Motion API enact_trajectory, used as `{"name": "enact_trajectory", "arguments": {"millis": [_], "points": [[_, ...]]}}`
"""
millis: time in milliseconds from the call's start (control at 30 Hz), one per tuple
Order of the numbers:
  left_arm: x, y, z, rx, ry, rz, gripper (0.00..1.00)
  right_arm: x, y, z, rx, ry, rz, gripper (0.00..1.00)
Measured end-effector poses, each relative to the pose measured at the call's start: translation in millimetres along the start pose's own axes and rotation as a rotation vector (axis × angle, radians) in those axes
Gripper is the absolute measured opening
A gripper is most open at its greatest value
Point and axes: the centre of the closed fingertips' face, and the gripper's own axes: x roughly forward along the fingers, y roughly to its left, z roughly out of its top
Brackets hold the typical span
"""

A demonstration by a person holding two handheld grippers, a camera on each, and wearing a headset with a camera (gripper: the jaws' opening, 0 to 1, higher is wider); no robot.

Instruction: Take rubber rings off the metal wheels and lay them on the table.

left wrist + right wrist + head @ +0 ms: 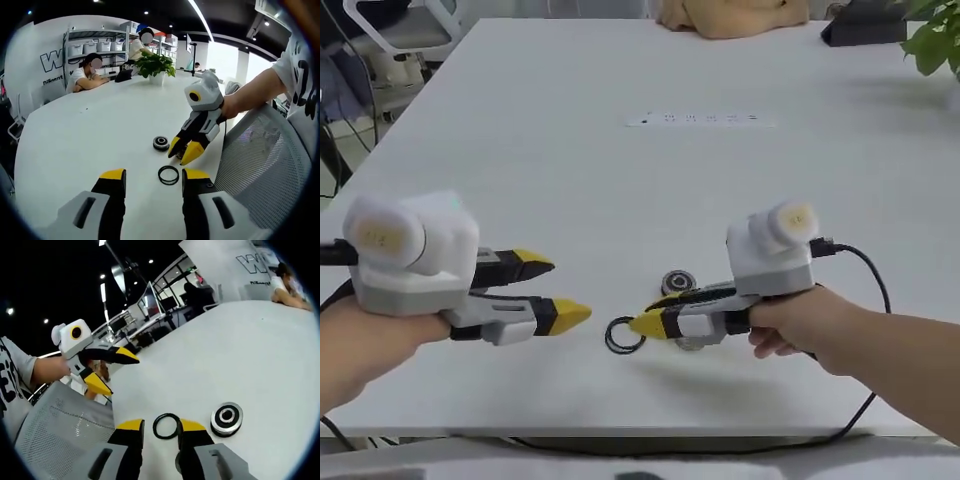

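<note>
Head view, near edge of the white table (620, 180): a black rubber ring (623, 335) lies flat and free, already off its wheel, between your two grippers. Your right gripper (648, 320) is the nearer, its yellow tips just beside the ring's right rim. The right gripper view shows its jaws parted by a narrow gap and holding nothing, with the ring straight ahead of them. Your left gripper (560, 288) hangs just to the ring's left, jaws spread wide and empty.

A metal wheel (678, 281) sits flat a little farther from the edge, beyond the ring and near the right gripper's tips. Ring and wheel are both round, so there is no long axis to line up with. Whether that wheel wears a ring is too small to tell. A dark shape (690, 343) under the right gripper's body is mostly hidden; judging by the task, it may be a second wheel. Whether the right tips touch the ring cannot be told.
</note>
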Motion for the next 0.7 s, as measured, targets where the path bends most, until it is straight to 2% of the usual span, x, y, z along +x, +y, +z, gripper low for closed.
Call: {"name": "enact_trajectory", "arguments": {"millis": [233,400,700], "points": [[2.4,-0.3,2.2,0.002,0.002,-0.004,0.42,-12.1,-6.0,10.8,-0.013,-0.041,-0.029,0.27],[6.5,-0.5,6.4,0.011,0.002,-0.011,0.42,-23.6,-17.2,16.2,-0.010,-0.072,-0.064,0.30],[21.6,0.6,18.5,0.029,0.004,-0.027,0.42,-41.9,-33.8,16.4,-0.039,-0.078,-0.117,0.31]]}}
